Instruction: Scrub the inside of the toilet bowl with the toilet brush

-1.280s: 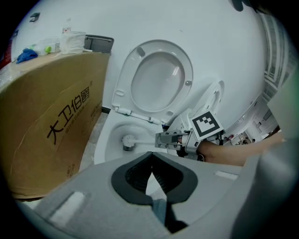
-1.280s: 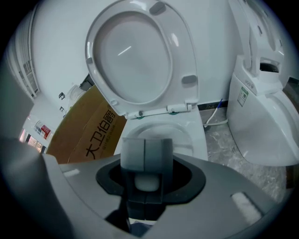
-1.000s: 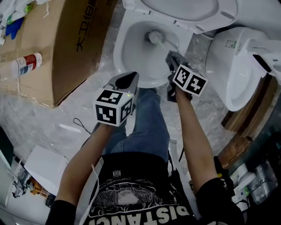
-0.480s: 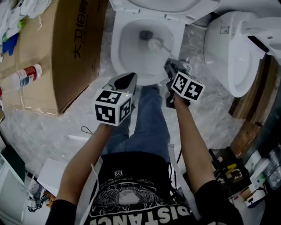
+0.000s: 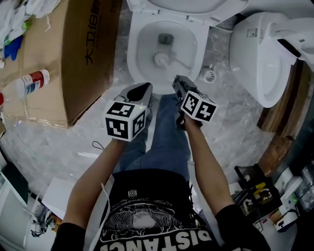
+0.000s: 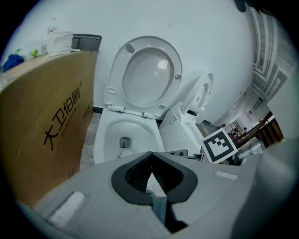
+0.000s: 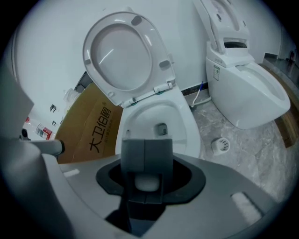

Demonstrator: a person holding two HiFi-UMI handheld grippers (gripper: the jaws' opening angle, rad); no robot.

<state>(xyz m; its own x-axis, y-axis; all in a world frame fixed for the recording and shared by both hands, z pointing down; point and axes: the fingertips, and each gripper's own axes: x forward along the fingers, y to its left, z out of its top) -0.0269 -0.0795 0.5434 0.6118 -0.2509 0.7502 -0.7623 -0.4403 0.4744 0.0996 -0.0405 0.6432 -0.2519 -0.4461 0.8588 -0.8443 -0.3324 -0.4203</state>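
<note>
The toilet brush (image 5: 161, 59) slid left, head pointing away, handle clamped in right gripper (image 5: 178, 82); left gripper (image 5: 142, 87) closed.

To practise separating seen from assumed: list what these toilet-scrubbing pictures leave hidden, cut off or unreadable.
1. Right gripper view: the shut right claw hides the toilet brush, except a white bit of handle.
2. Head view: the top edge cuts off the raised toilet lid.
3. Head view: the red-and-white bottle's print is too small to read.
4. Left gripper view: the left claw hides the toilet bowl's front rim.
</note>
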